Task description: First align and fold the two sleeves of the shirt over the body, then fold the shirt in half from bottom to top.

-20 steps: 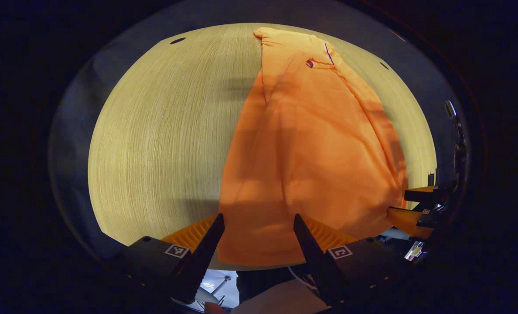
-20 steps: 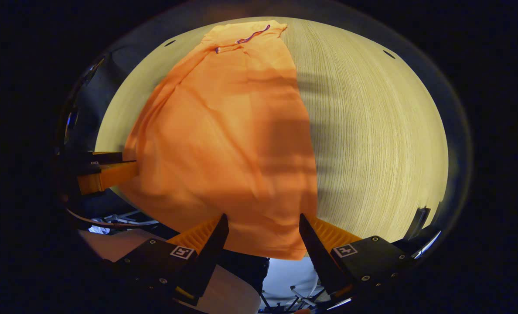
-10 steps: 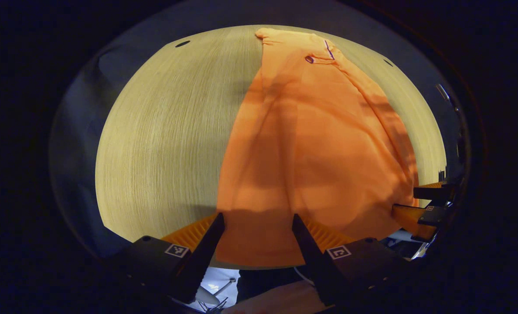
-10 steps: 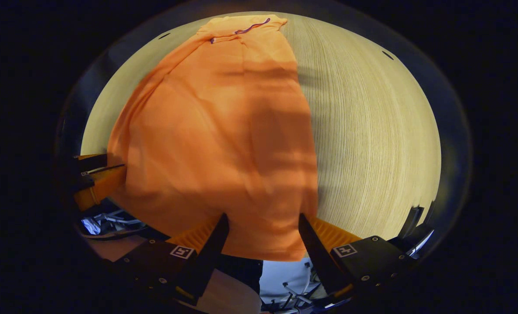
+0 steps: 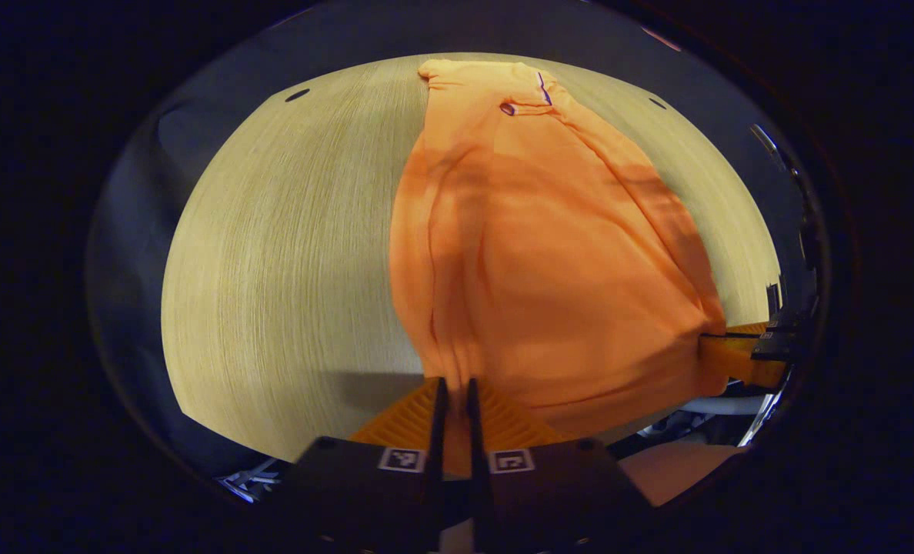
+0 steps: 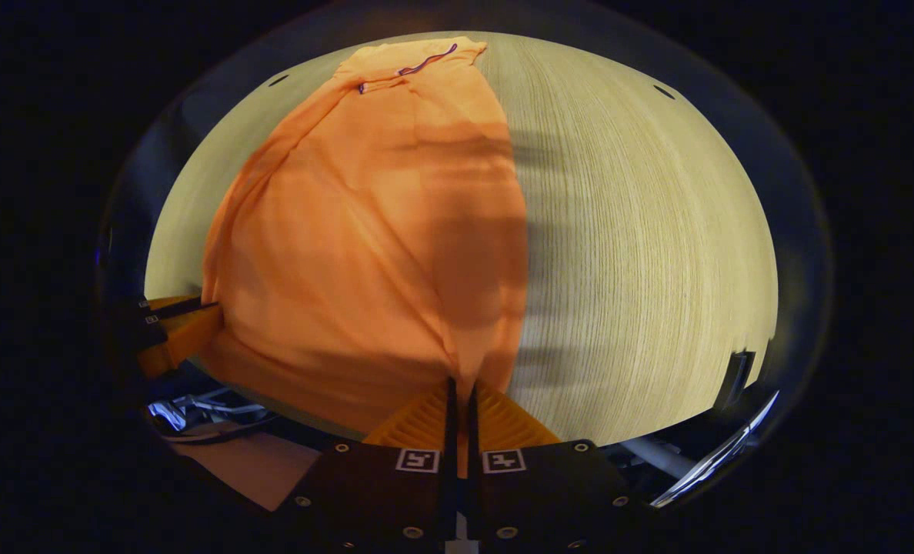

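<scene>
Both grippers, open wide 1 second ago, now pinch the shirt (image 5: 549, 254) hem: left gripper (image 5: 454, 388) and right gripper (image 6: 461, 388) fingers closed on bunched cloth at the near corners.

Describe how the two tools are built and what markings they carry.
Each tool, left tool and right tool, has a dark boxy body with round screws, two narrow fingers with ribbed inner faces, and two small square black-and-white markers near the finger bases.
</scene>
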Tool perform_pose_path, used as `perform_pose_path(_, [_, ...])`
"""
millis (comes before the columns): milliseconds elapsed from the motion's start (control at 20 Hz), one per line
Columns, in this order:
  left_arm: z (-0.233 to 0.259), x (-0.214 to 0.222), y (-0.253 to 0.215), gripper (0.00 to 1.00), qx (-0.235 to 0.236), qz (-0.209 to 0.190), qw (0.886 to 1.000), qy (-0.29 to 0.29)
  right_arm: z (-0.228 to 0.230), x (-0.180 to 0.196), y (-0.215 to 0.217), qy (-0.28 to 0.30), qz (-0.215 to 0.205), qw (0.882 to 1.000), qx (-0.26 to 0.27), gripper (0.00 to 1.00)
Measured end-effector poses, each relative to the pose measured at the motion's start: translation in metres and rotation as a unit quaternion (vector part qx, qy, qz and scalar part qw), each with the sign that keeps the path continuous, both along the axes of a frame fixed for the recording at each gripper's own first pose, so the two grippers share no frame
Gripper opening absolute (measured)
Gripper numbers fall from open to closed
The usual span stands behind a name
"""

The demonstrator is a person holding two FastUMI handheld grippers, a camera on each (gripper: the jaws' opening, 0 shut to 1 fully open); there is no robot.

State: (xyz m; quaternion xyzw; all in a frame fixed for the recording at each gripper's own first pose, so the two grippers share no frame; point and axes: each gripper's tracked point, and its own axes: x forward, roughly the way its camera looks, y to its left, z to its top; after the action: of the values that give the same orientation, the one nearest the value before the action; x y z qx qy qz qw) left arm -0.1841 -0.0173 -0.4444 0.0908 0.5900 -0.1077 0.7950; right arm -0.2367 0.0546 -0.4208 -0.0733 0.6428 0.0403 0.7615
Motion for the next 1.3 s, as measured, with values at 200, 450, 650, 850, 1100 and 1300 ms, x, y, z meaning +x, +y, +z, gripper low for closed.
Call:
perform_pose_path(200, [0.000,-0.001,-0.001,0.01,-0.033,-0.001,0.999,0.002,0.000,-0.002,0.003,-0.003,-0.029,0.999,0.042,0.00])
perform_pose_path(450, [0.006,-0.002,-0.002,0.01,-0.035,-0.004,0.999,0.011,0.013,0.005,0.005,-0.017,-0.029,0.998,0.052,0.00])
perform_pose_path(650, [0.032,0.014,-0.003,0.01,-0.056,0.015,0.998,-0.008,0.038,0.025,0.008,-0.044,-0.029,0.996,0.067,0.00])
perform_pose_path(850, [0.068,0.049,-0.004,0.01,-0.070,0.019,0.996,-0.057,0.066,0.053,0.018,-0.070,-0.017,0.994,0.084,0.00])
perform_pose_path(1100, [0.098,0.086,-0.010,0.01,-0.082,0.019,0.992,-0.098,0.099,0.102,0.026,-0.114,-0.010,0.988,0.100,0.00])
perform_pose_path(1300, [0.119,0.131,-0.017,0.01,-0.090,0.015,0.987,-0.132,0.126,0.151,0.033,-0.153,-0.006,0.982,0.107,0.00])
